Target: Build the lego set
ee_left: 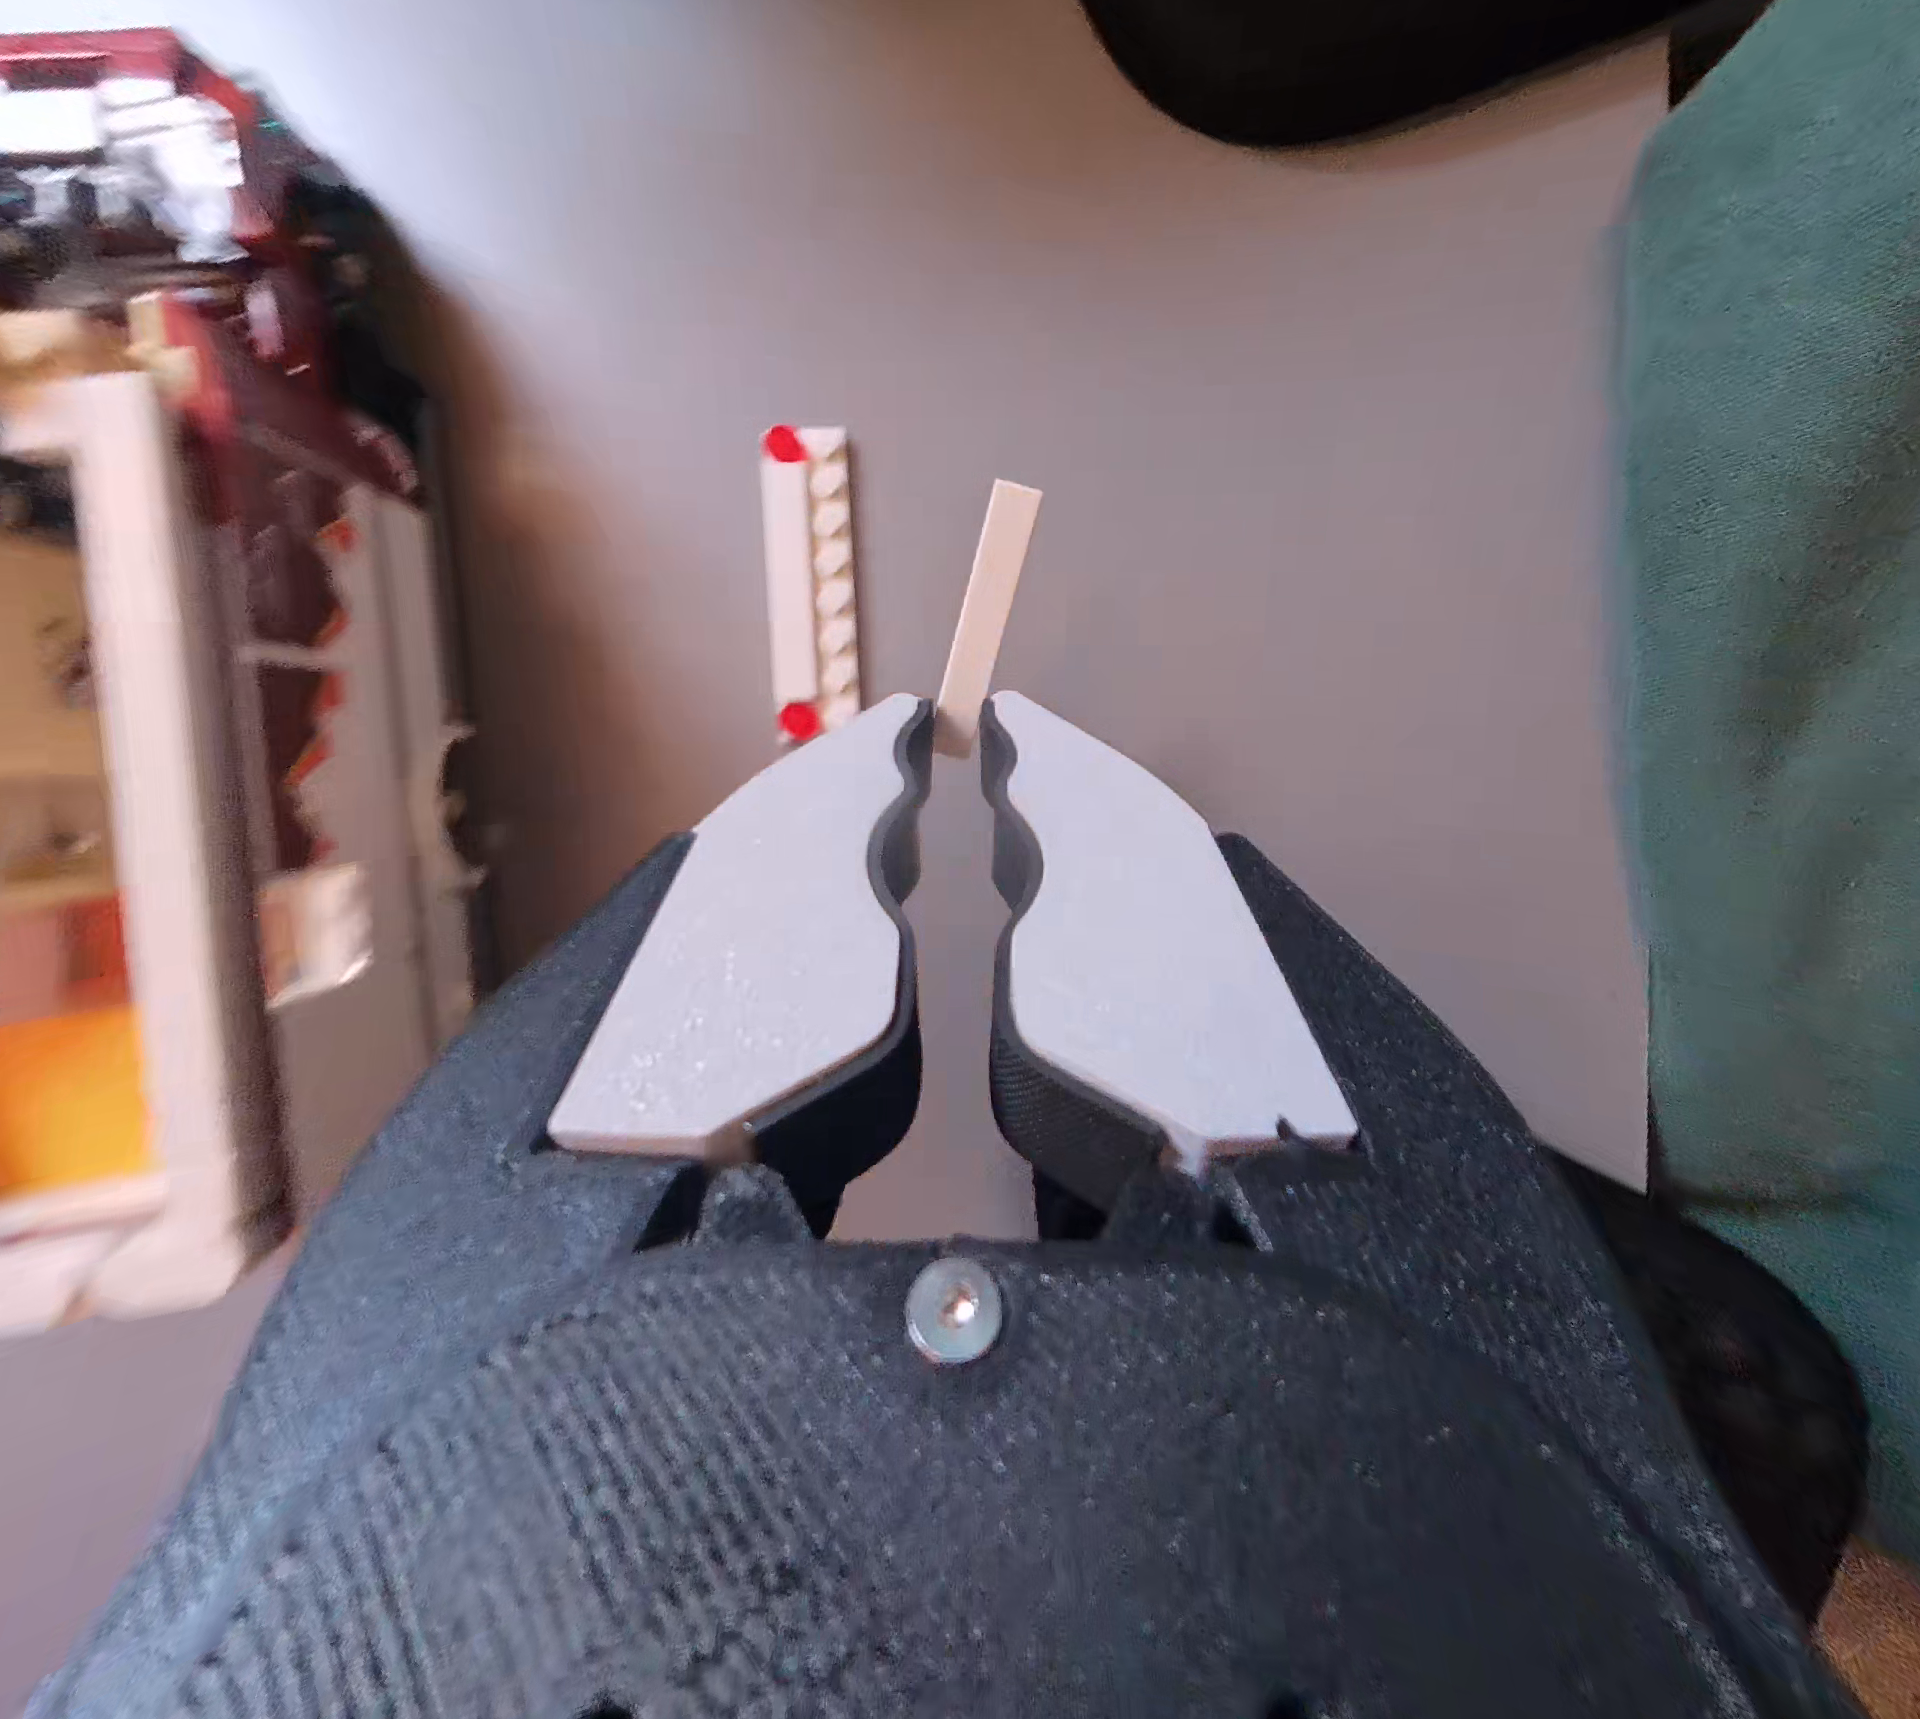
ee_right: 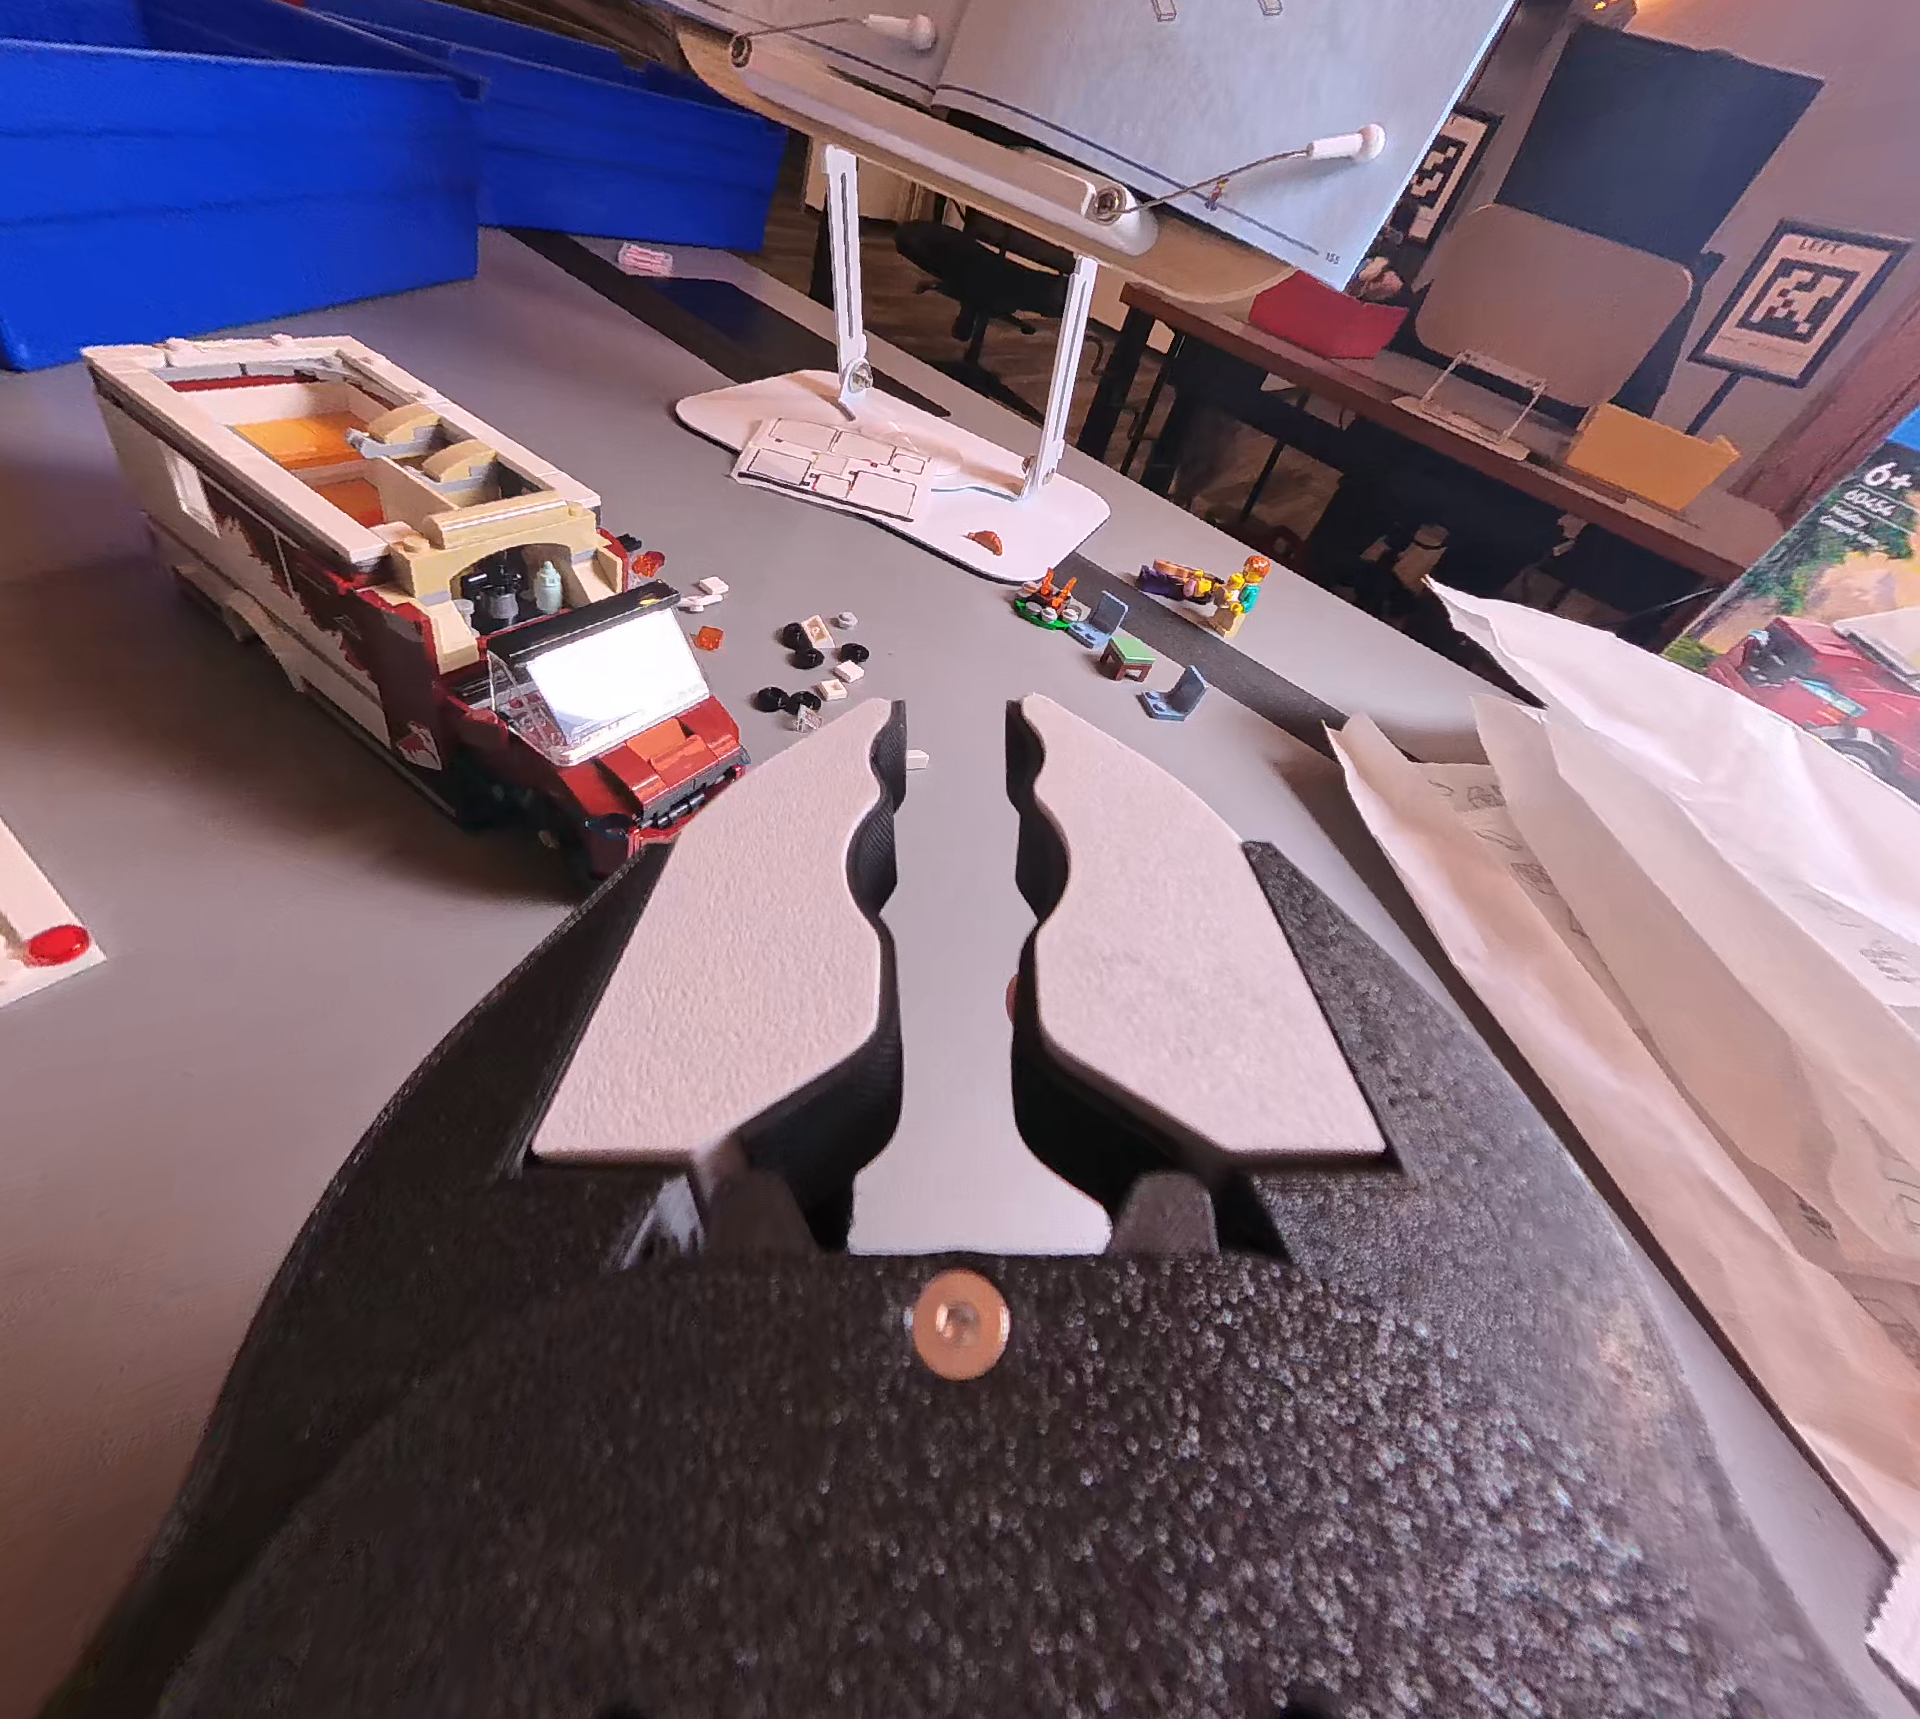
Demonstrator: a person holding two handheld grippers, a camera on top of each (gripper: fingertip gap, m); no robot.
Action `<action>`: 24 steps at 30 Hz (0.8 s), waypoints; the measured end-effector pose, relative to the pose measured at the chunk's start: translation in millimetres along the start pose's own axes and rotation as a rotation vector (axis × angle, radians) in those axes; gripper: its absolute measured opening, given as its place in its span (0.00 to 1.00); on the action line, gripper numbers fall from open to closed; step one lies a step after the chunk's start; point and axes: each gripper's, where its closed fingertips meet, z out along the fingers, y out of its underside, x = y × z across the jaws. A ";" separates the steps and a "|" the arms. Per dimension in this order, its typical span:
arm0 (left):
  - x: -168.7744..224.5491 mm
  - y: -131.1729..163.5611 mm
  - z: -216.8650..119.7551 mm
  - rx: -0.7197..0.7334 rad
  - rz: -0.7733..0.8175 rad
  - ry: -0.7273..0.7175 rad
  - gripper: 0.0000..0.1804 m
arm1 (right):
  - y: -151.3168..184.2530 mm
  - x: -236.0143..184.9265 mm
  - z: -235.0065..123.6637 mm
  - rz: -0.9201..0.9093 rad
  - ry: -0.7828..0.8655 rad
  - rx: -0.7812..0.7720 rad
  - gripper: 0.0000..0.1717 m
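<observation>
The left gripper [ee_left: 957, 727] is pinching the near end of a slim tan tile [ee_left: 987, 615], its long axis pointing away from the fingers and leaning slightly right, above the grey table [ee_left: 1299, 526]. A white studded plate [ee_left: 814, 583] with red dots is lying just left. The right gripper [ee_right: 954, 734] is hanging open and bare near the camper model [ee_right: 416, 589].

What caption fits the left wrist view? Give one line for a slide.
Left tongs pinching a thin tan strip above a grey table, beside a white studded plate.
</observation>
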 end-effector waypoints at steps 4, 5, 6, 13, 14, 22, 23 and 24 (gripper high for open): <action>4.5 -5.0 21.6 -0.025 0.011 -0.012 0.05 | -2.3 -1.1 -1.0 -0.008 -0.001 0.006 0.10; 4.2 -5.2 25.1 -0.030 0.004 -0.017 0.05 | -2.6 -2.1 -0.9 -0.011 -0.003 0.005 0.10; 3.6 -5.0 28.0 -0.034 -0.002 -0.023 0.05 | -2.7 -3.0 -0.8 -0.014 -0.006 0.005 0.10; -1.9 -16.6 11.1 0.109 -0.025 -0.086 0.18 | -5.6 -0.4 -1.7 -0.026 0.028 0.025 0.11; -9.3 -18.7 -4.5 0.152 -0.034 -0.133 0.18 | -5.8 2.1 -2.0 -0.015 0.040 0.030 0.11; -121.2 94.0 -230.1 0.183 -0.337 -0.795 0.15 | -12.3 29.2 -9.2 0.091 0.154 0.092 0.18; -132.0 121.0 -255.9 0.137 -0.390 -0.863 0.15 | -13.6 32.1 -10.4 0.100 0.167 0.102 0.19; -141.7 149.9 -278.7 0.071 -0.444 -0.926 0.15 | -14.6 34.2 -11.2 0.106 0.177 0.111 0.20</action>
